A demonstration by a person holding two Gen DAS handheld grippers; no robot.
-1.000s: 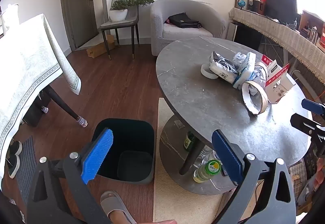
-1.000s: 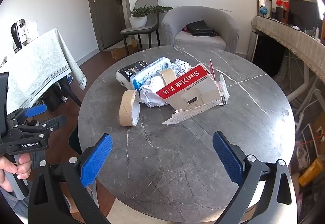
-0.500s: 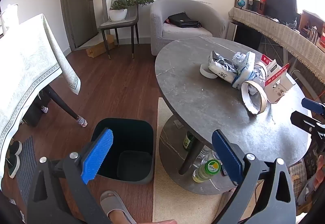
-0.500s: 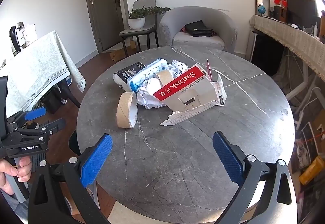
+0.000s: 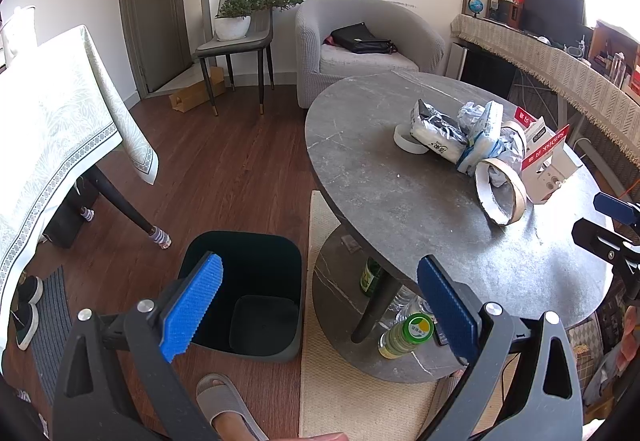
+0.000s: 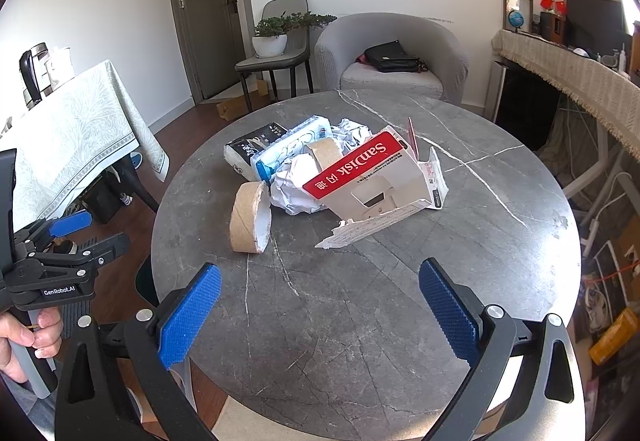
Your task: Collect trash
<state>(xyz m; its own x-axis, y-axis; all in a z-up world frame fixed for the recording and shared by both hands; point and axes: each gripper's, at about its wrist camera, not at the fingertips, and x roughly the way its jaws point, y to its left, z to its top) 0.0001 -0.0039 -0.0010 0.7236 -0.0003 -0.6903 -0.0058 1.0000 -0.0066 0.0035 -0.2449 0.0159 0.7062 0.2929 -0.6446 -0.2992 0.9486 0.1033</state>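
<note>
A pile of trash lies mid-table on the round grey table (image 6: 400, 281): a cardboard tape ring (image 6: 250, 219), crumpled white paper (image 6: 296, 189), a torn SanDisk box (image 6: 372, 181), a blue-white wrapper (image 6: 292, 147) and a black-white tissue pack (image 6: 248, 149). In the left wrist view the pile shows as the ring (image 5: 500, 193), the box (image 5: 548, 169) and a white tape roll (image 5: 406, 139). A dark bin (image 5: 248, 305) stands on the floor left of the table. My left gripper (image 5: 318, 311) is open, above the bin and table edge. My right gripper (image 6: 320, 315) is open over the table, short of the pile.
Bottles (image 5: 404, 333) stand on the table's lower shelf. A cloth-covered table (image 5: 52, 129) is at left, a chair with a plant (image 5: 236, 37) and an armchair (image 5: 360, 49) at the back. A long sideboard (image 5: 560, 69) runs along the right. A slippered foot (image 5: 224, 405) is below the bin.
The right gripper has edged slightly closer to the pile and the left view has shifted a little. Both stay open and the trash has not moved.
</note>
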